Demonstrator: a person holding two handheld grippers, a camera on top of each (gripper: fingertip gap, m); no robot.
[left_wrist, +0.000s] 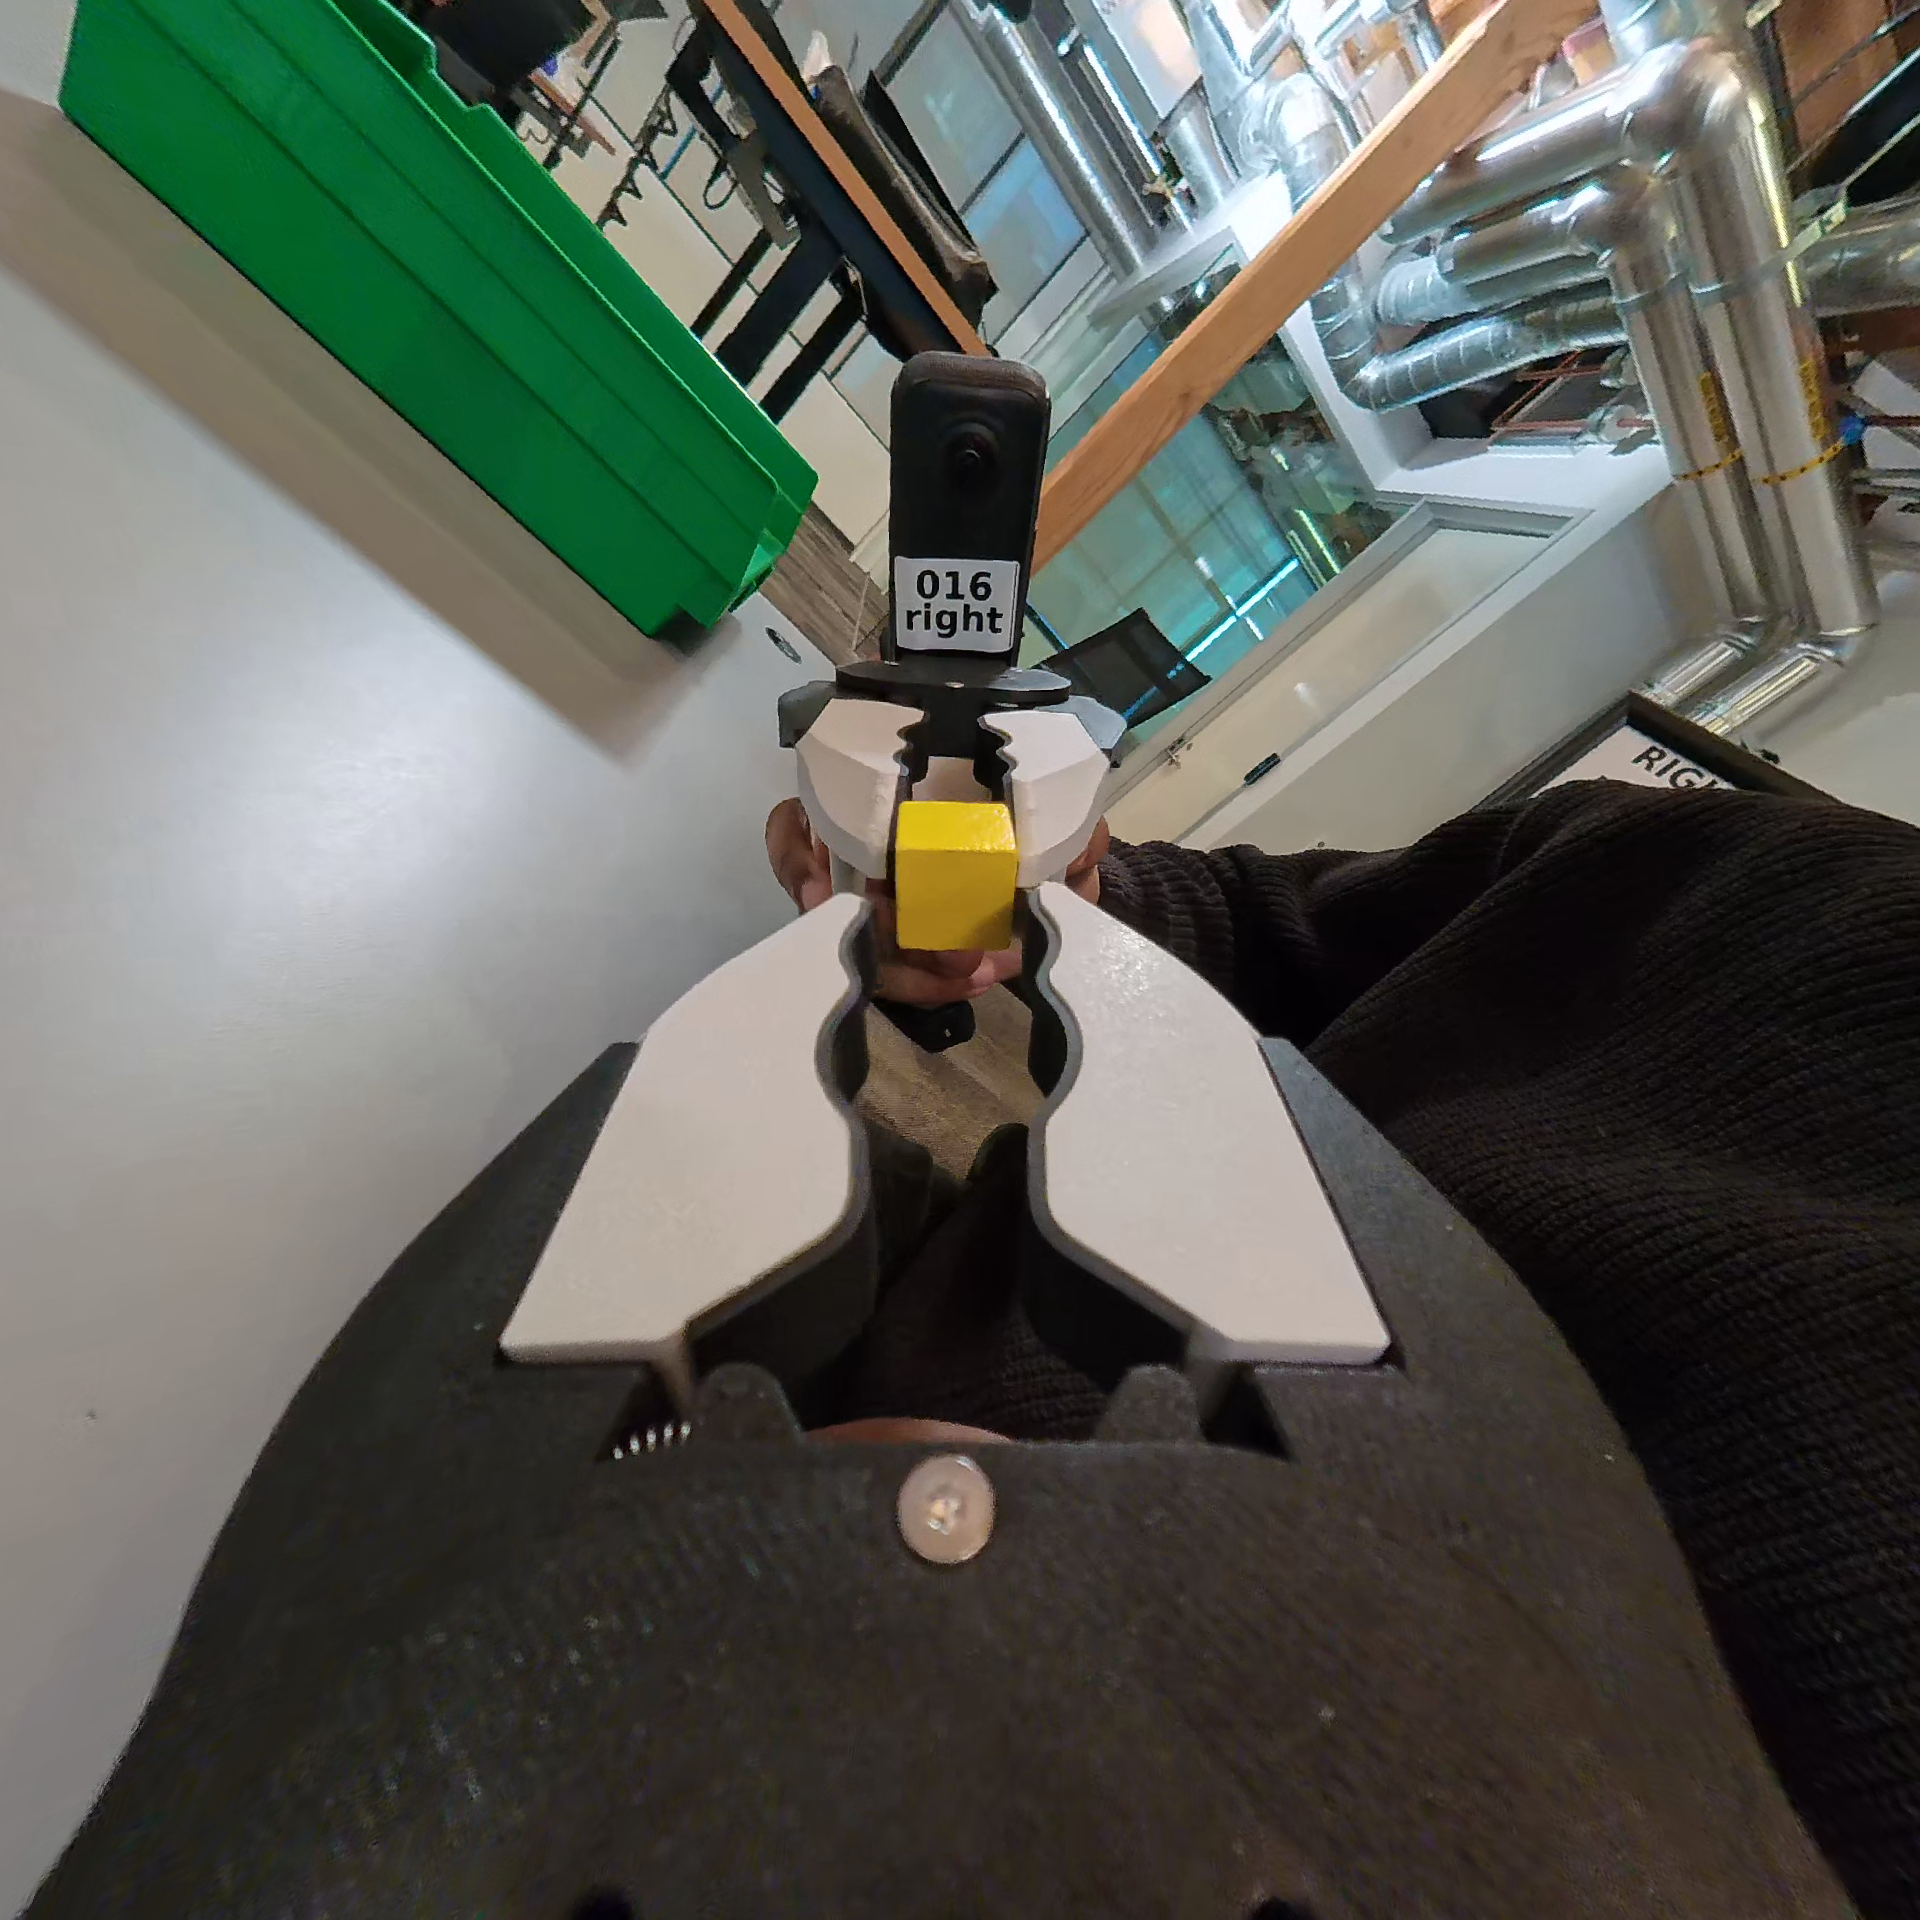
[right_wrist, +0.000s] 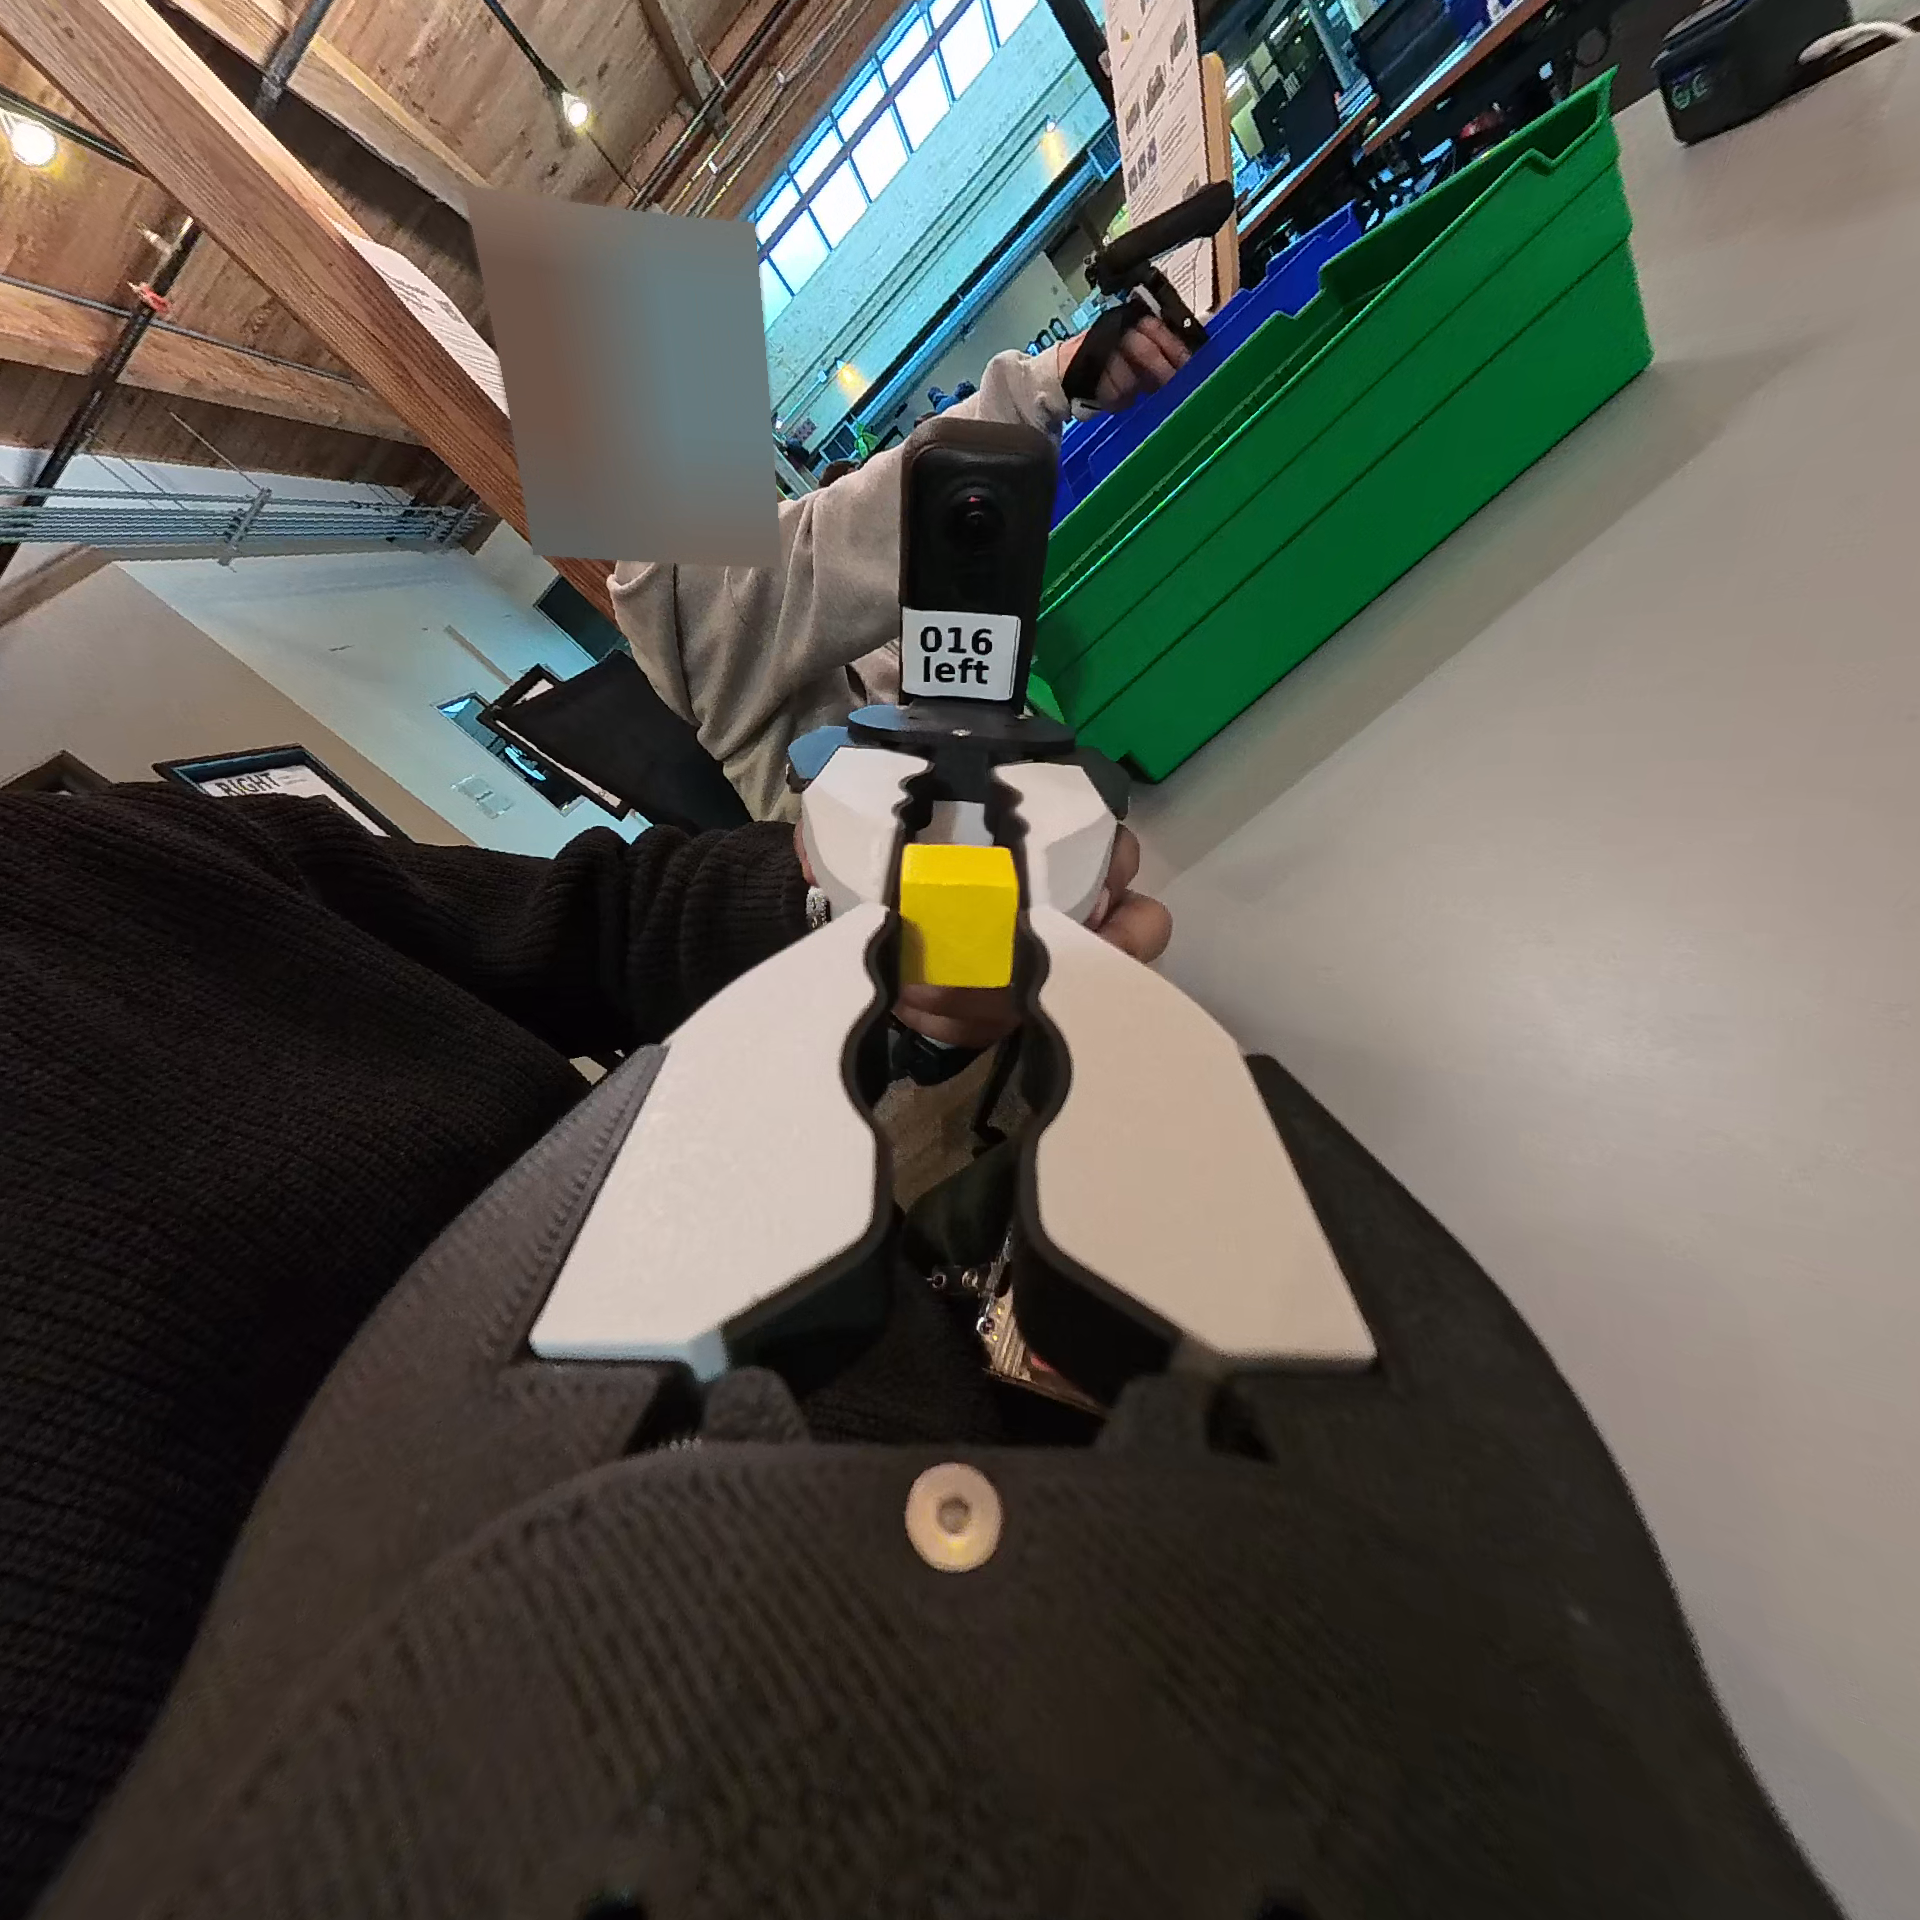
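Both grippers point at each other tip to tip, held up beside a pale tabletop, with one yellow cube between them.

Cube: solid yellow, looks like painted wood, square faces, crisp edges with slight rounding, no marks visible. In the left wrist view two faces show, a lighter one above and a more saturated one toward the camera. Same look in the right wrist view.

Left gripper: white fingers narrowed to about cube width, tips right at the cube's sides. Real contact or just beside it, cannot tell from this view. In the right wrist view the left gripper sits behind the cube, its white fingers flanking the far end, again contact unclear.

Right gripper: same story, fingers narrow, tips flanking the cube's near end. In the left wrist view the right gripper appears beyond the cube, its white fingers pressed against both sides of it, so it looks clamped on.

Each gripper carries a black camera with a white sticker, standing above its fingers. Hands in black knit sleeves hold the handles.

Surroundings: green plastic bins on the tabletop; blue bins behind them in the right wrist view. Another person in a grey hoodie is beyond, holding a black handheld device.
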